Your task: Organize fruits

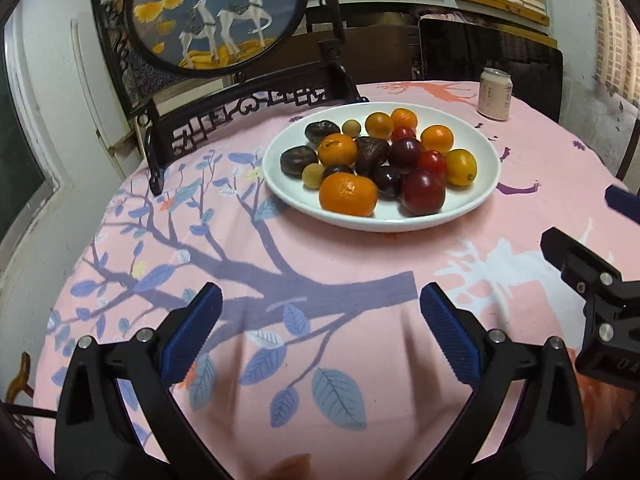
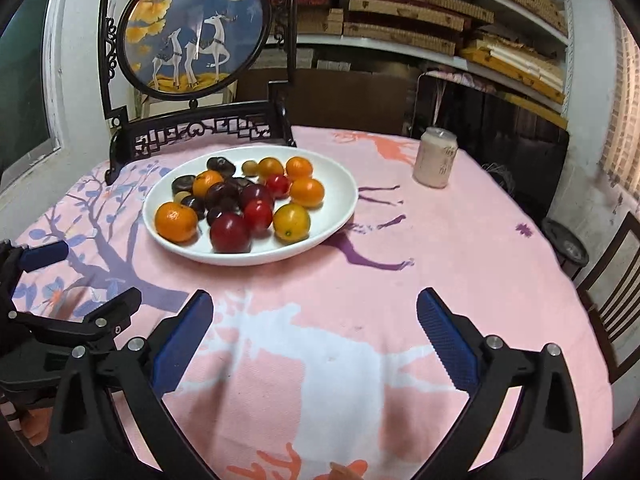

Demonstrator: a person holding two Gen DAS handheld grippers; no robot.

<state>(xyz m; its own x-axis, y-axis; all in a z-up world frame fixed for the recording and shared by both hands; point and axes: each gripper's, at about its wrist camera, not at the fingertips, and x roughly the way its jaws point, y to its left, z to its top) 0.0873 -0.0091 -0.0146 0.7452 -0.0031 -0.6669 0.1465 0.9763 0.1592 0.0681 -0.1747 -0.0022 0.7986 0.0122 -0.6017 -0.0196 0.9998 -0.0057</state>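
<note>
A white plate (image 1: 484, 190) (image 2: 340, 216) on the pink tablecloth holds several fruits: orange mandarins (image 1: 347, 194) (image 2: 176, 222), dark red plums (image 1: 423, 191) (image 2: 230, 233), dark brown fruits (image 1: 298, 160) and small pale green ones (image 1: 313, 175). My left gripper (image 1: 320, 300) hovers open over the cloth, well short of the plate, nothing between its blue pads. My right gripper (image 2: 314, 304) is also open and empty, to the right of and nearer than the plate. Each gripper shows at the edge of the other's view.
A pale drink can (image 1: 495, 94) (image 2: 436, 158) stands behind and right of the plate. A carved dark screen with a round deer picture (image 1: 216, 12) (image 2: 192, 36) stands at the table's far left edge. Shelves of boxes lie behind, a chair (image 2: 616, 292) at right.
</note>
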